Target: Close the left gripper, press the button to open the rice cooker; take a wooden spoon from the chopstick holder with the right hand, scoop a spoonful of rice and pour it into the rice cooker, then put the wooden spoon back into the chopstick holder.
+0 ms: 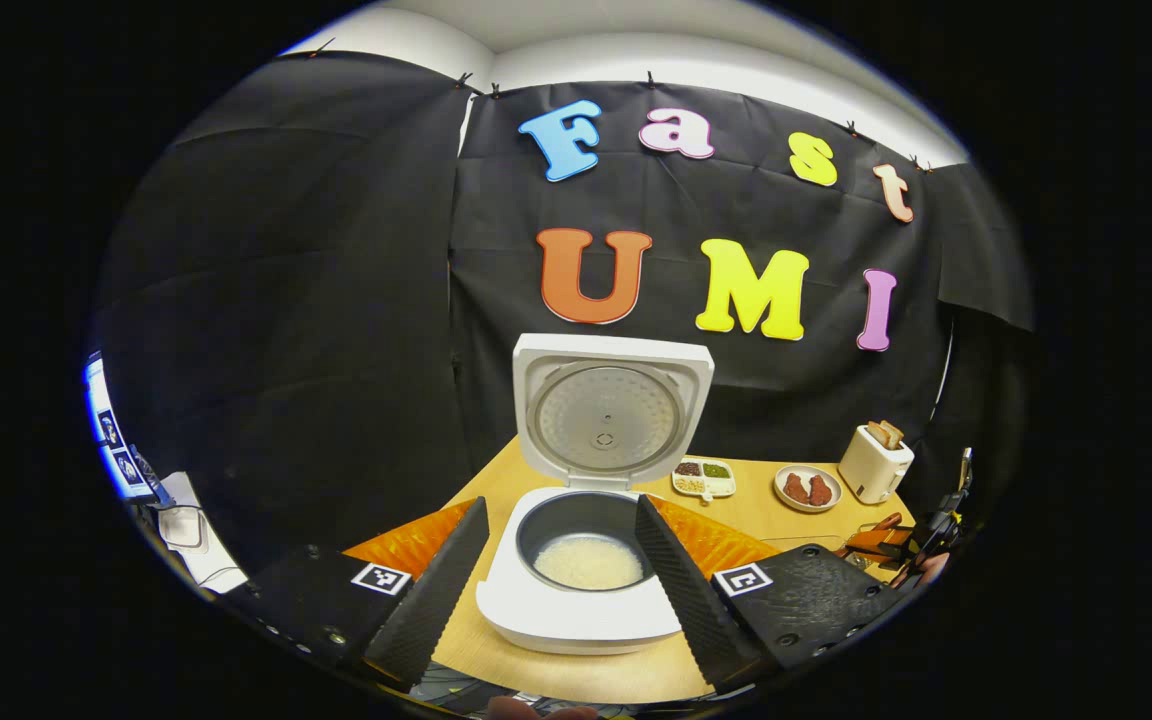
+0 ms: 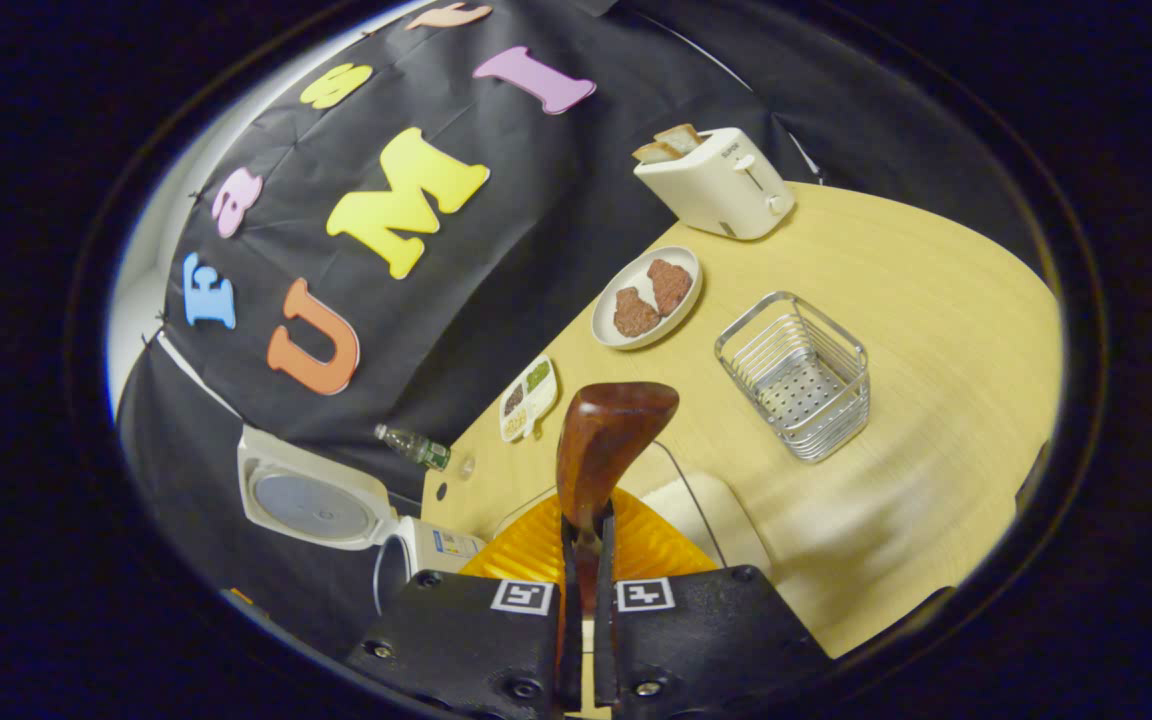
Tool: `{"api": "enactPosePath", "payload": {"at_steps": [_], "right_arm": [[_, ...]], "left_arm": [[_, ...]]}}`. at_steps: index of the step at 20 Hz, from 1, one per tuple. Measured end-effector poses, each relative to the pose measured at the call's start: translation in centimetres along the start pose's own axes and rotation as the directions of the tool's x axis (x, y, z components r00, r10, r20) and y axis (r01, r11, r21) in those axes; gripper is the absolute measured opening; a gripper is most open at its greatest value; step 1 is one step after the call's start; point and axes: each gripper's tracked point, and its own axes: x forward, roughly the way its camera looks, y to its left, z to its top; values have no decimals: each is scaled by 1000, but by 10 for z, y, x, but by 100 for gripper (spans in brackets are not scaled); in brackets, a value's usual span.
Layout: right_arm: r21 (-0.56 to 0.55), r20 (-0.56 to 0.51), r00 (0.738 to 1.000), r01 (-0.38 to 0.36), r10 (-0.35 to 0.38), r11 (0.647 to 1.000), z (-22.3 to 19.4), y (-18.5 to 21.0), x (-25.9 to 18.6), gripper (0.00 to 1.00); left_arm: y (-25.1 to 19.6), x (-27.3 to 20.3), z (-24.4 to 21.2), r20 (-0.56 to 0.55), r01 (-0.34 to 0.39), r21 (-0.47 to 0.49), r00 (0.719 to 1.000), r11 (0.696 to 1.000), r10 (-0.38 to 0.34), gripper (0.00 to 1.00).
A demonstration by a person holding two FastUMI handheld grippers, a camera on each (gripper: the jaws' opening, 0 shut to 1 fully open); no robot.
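Spoon [image 2: 604, 450] clamped in my right gripper [image 2: 586, 570], bowl pointing away; wire holder [image 2: 796, 375] sits far-right of it on the counter [image 2: 936, 300]. Left gripper [image 1: 561, 560] spread, straddling the open rice cooker [image 1: 581, 600].

One rice cooker [image 1: 586, 600], one wooden spoon [image 2: 604, 445], one toaster [image 2: 716, 180], one wire basket [image 2: 796, 375], two plates [image 2: 646, 297], one bottle [image 2: 416, 448]

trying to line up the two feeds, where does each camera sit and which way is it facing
Left gripper view: rides on the left tongs, open, facing the open rice cooker on the table.
Right gripper view: rides on the right tongs, tilted, looking across the table past the held wooden spoon toward the chopstick holder.
Shared: rice cooker, toaster, plate of meat.
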Motion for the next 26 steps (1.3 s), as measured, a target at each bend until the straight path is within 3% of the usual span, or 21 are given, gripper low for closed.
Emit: {"api": "enactPosePath", "payload": {"at_steps": [6,12,18,26], "right_arm": [[71,63,996,-71,67,995,48,24,-35,10],[99,59,976,-213,207,972,59,114,-55,10],[19,-60,947,-316,317,949,4,222,-37,10],[-154,-226,926,-341,303,927,-108,298,26,10]], "left_arm": [[-2,5,3,30,-1,21,1000,1000,0,95],[12,-3,3,78,-3,44,997,999,-1,95],[32,-20,-5,111,41,75,993,996,-49,95],[39,-48,-14,132,68,32,989,997,-71,95]]}}
